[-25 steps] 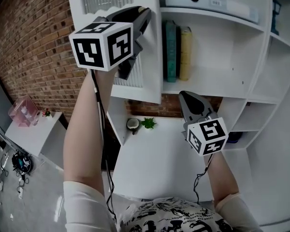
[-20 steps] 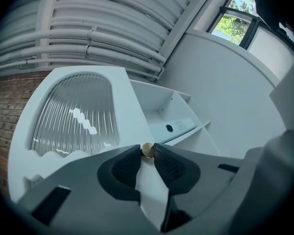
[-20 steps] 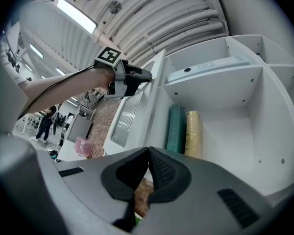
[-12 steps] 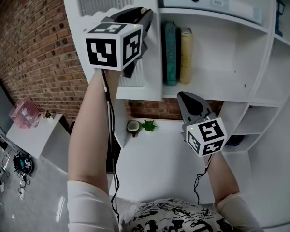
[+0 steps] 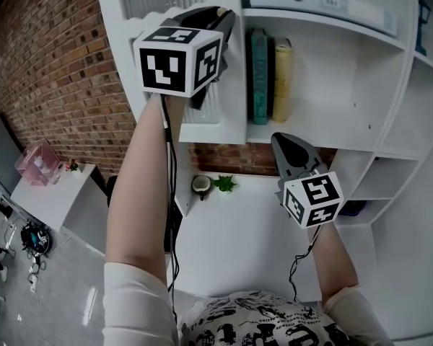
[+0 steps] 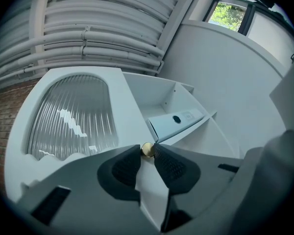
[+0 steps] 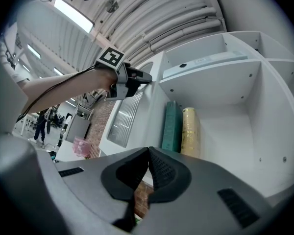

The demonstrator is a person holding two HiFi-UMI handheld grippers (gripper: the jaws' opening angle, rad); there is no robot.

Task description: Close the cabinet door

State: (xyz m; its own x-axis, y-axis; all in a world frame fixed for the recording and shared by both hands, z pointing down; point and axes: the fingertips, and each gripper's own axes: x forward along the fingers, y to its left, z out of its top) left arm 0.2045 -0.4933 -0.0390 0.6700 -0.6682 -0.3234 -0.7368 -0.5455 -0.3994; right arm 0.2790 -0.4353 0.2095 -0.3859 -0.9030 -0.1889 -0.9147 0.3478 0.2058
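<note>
In the head view, the left gripper [image 5: 215, 20] and its marker cube are covering the middle of the cabinet door [image 5: 227, 117], so the knob is not showing there. The door's top is running off the upper edge of the frame. Its hinge side is not showing in any view, and part of the ribbed glass is lying behind the gripper.

The left gripper view is showing the grip plainly. The left gripper [image 6: 147, 152] is pinching the small brass knob [image 6: 147, 149] between its jaw tips, both pads touching it. The knob is sitting on the door's white frame, just right of the ribbed glass pane [image 6: 71, 114].

The cabinet door is occupying the upper left of the head view, its long axis running top to bottom. It is standing partly swung out, and its free edge is pointing toward frame right, just beside the teal book [image 5: 258, 74] and the yellow book [image 5: 283, 78] on the open shelf [image 5: 325, 132].

The right gripper [image 5: 280, 137] is hanging at centre right, below that shelf and well apart from the door. In its own view the right gripper [image 7: 148, 153] is holding nothing, its jaws pressed together.
</note>
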